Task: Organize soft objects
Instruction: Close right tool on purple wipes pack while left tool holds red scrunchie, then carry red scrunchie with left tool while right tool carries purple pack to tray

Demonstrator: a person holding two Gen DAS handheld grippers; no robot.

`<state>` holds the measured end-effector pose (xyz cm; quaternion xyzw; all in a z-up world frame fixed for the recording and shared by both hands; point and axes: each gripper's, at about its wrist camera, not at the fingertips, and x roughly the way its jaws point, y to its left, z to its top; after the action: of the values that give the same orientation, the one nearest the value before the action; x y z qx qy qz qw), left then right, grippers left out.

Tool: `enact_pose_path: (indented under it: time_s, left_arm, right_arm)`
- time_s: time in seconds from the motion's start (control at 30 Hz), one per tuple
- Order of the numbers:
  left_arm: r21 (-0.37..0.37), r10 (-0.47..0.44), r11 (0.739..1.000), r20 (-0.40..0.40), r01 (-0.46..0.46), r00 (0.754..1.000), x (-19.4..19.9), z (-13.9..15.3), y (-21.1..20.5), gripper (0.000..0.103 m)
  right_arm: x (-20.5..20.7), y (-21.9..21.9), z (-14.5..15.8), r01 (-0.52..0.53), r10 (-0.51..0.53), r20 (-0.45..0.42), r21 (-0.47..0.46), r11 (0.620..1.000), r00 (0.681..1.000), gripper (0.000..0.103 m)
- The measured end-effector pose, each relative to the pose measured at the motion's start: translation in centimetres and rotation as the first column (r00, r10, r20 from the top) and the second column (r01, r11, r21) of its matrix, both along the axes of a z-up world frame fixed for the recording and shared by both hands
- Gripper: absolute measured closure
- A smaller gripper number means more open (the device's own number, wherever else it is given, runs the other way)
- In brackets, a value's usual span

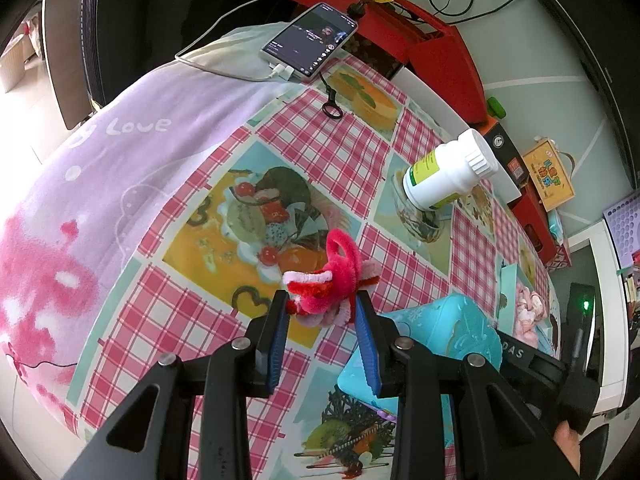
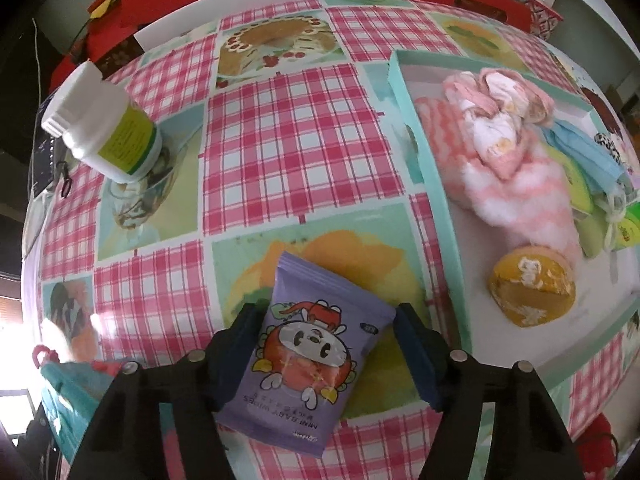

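A pink plaid tablecloth (image 1: 320, 152) with dessert prints covers the table, and a lilac blanket (image 1: 132, 152) lies over its left side in the left wrist view. A phone (image 1: 310, 42) sits at the far edge, screen lit, cable plugged in. Moving right, a white bottle (image 1: 450, 172) stands on a glass jar (image 1: 420, 220). Down front, the left gripper (image 1: 322, 304) has its blue pads clamped on a bundle of pipe cleaners (image 1: 332, 280), pink, red and pale, held above the cloth. Just right of it lies a blue pouch (image 1: 432, 344).

Over to the right wrist view: the bottle (image 2: 100, 128) is far left, and a red loop of pipe cleaner peeks in at the lower left edge. Centre front, the right gripper (image 2: 324, 332) squeezes a purple wipes pack (image 2: 312, 356) between its fingers, over the cloth. To the right, a teal tray (image 2: 436, 184) holds fluffy pink socks (image 2: 520, 168), an orange bun toy (image 2: 532, 292), a blue face mask (image 2: 588, 156) and green items I can't identify.
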<state>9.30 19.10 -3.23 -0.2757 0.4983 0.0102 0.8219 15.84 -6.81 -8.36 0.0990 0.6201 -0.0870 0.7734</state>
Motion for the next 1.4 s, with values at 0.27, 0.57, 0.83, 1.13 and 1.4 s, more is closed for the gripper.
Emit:
enact_pose_path:
  time_s: [0.27,0.57,0.83,1.13,1.4]
  left_arm:
    - [0.003,-0.003,1.0,0.008,0.003,1.0,-0.1,0.4,-0.1,0.069]
    - [0.015,-0.01,1.0,0.037,0.01,0.999,-0.4,1.9,-0.6,0.069]
    - [0.034,-0.029,0.999,0.073,0.026,0.997,-1.0,4.2,-1.6,0.069]
    - [0.064,-0.048,0.997,0.11,0.042,0.993,-2.1,7.2,-3.0,0.069]
    - [0.098,-0.116,0.99,0.14,0.102,0.983,-2.9,9.9,-6.2,0.069]
  right_arm:
    - [-2.1,-1.7,0.7,-0.013,0.012,0.01,0.048,0.999,1.0,0.04]
    - [-3.6,-3.8,3.2,-0.008,0.004,0.048,0.095,0.995,0.999,0.041]
    - [-5.8,-5.1,7.1,-0.024,0.014,0.098,0.102,0.994,0.995,0.041]
    - [-7.1,-6.2,9.1,-0.019,0.005,0.13,0.107,0.994,0.991,0.041]
    - [-8.4,-8.4,10.8,-0.008,-0.014,0.171,0.126,0.992,0.985,0.041]
